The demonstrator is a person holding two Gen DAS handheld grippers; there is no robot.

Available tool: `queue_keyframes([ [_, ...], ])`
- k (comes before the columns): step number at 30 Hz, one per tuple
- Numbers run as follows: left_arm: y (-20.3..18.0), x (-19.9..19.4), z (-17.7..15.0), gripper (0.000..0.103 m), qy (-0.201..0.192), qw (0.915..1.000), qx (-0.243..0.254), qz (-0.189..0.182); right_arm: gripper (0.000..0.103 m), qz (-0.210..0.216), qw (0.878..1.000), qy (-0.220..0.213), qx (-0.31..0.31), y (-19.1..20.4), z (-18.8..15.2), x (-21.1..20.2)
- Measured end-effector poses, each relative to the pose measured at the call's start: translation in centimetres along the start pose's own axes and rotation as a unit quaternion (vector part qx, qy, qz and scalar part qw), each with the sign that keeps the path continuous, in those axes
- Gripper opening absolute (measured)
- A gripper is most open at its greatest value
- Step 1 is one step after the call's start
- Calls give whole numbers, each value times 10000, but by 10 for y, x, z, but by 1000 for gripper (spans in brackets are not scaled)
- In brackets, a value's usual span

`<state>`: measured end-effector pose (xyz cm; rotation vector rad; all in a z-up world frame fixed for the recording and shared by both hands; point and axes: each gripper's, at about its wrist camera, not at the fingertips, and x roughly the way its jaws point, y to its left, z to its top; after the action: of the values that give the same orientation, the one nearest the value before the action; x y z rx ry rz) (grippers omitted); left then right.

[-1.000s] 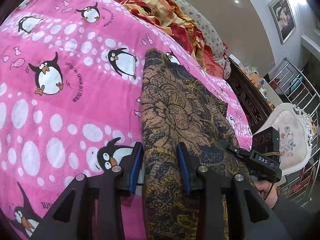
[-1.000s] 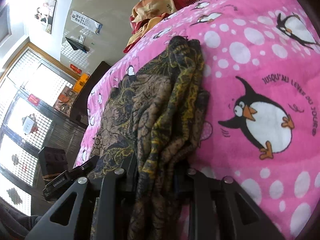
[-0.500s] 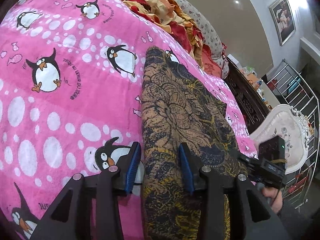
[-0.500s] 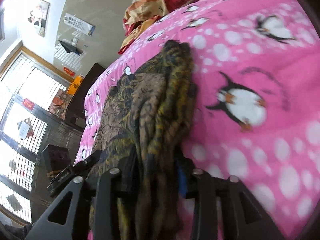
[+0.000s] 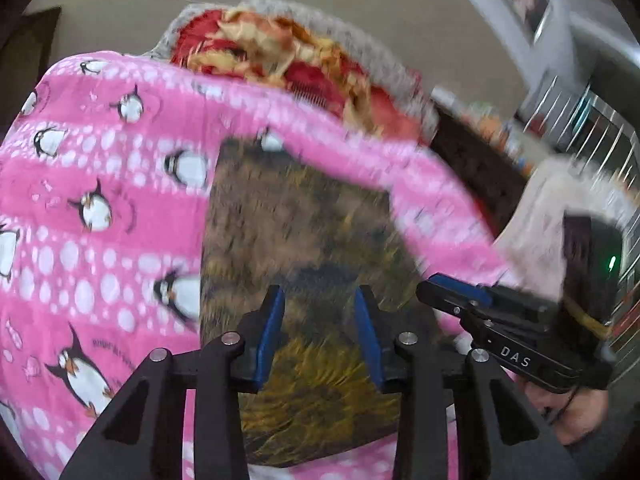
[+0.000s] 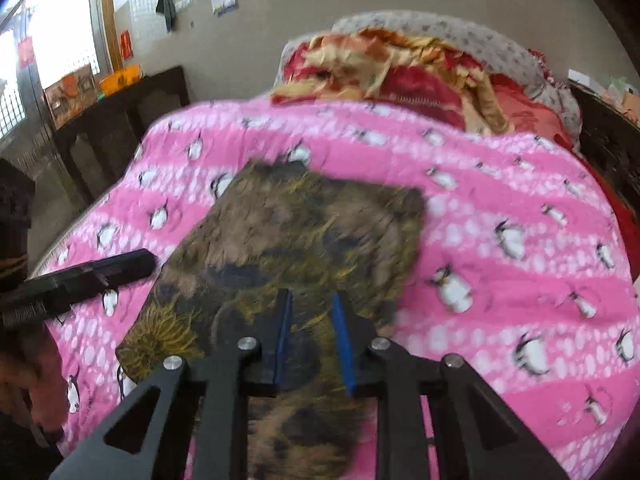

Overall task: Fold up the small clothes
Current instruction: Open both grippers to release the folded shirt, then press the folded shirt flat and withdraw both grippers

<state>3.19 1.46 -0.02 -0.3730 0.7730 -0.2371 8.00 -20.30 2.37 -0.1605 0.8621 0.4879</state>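
A brown, black and yellow patterned garment (image 5: 296, 240) lies folded flat on the pink penguin blanket (image 5: 100, 220); it also shows in the right wrist view (image 6: 304, 232). My left gripper (image 5: 320, 312) is open and empty, raised over the garment's near end. My right gripper (image 6: 310, 308) is open and empty, also above the near end. The right gripper shows in the left wrist view (image 5: 452, 292) at the garment's right side. The left gripper shows in the right wrist view (image 6: 120, 266) at the garment's left side. Both views are motion-blurred.
A red and yellow quilt (image 5: 288, 60) and a grey patterned pillow (image 6: 460, 32) lie at the far end of the bed. Dark wooden furniture (image 6: 120, 120) stands left of the bed, more (image 5: 472, 160) to the right. A metal railing (image 5: 592, 128) is far right.
The right gripper let go of the bunched cloth and opened. Both grippers pulled back and up from the garment, which now lies spread flat.
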Motion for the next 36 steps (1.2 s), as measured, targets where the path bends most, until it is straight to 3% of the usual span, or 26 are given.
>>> queue_keyframes([
  [2, 12, 21, -17, 13, 261, 9995, -181, 70, 22, -228, 9979, 593, 127, -3, -22, 31],
  [5, 17, 19, -28, 13, -111, 9997, -146, -128, 21, -313, 9994, 67, -162, -1, -42, 31],
  [10, 20, 20, -30, 13, -180, 9995, -142, -195, 23, -424, 9988, 80, -223, 4, -38, 25],
  [13, 24, 19, -30, 13, -214, 9990, -236, -301, 23, -423, 9991, -49, -60, 10, -36, 0],
  [16, 24, 18, -31, 13, -224, 9992, -191, -265, 24, -692, 9971, 37, -313, 25, -57, -4],
  [17, 24, 19, -31, 16, -225, 9993, -157, -249, 24, -663, 9972, 110, -314, 25, -67, 2],
  [18, 22, 16, -32, 18, -234, 9993, -144, -268, 24, -643, 9973, -128, -318, 25, -75, 1],
  [21, 14, 17, -31, 45, -196, 9989, 59, -412, 24, -678, 9967, -248, -375, 25, -77, 1],
  [23, 4, 18, -30, 53, -149, 9989, 275, -336, 24, -666, 9965, -328, -392, 25, -79, 1],
  [27, -15, 23, -30, 65, -47, 9974, 725, -2, 25, -504, 9973, -446, -299, 21, -85, -1],
  [29, -18, 25, -30, 66, -22, 9969, 781, 63, 25, -479, 9973, -472, -287, 20, -87, -1],
  [36, -23, 32, -30, 81, 44, 9971, 758, -2, 25, -569, 9963, -528, -378, 25, -88, -2],
])
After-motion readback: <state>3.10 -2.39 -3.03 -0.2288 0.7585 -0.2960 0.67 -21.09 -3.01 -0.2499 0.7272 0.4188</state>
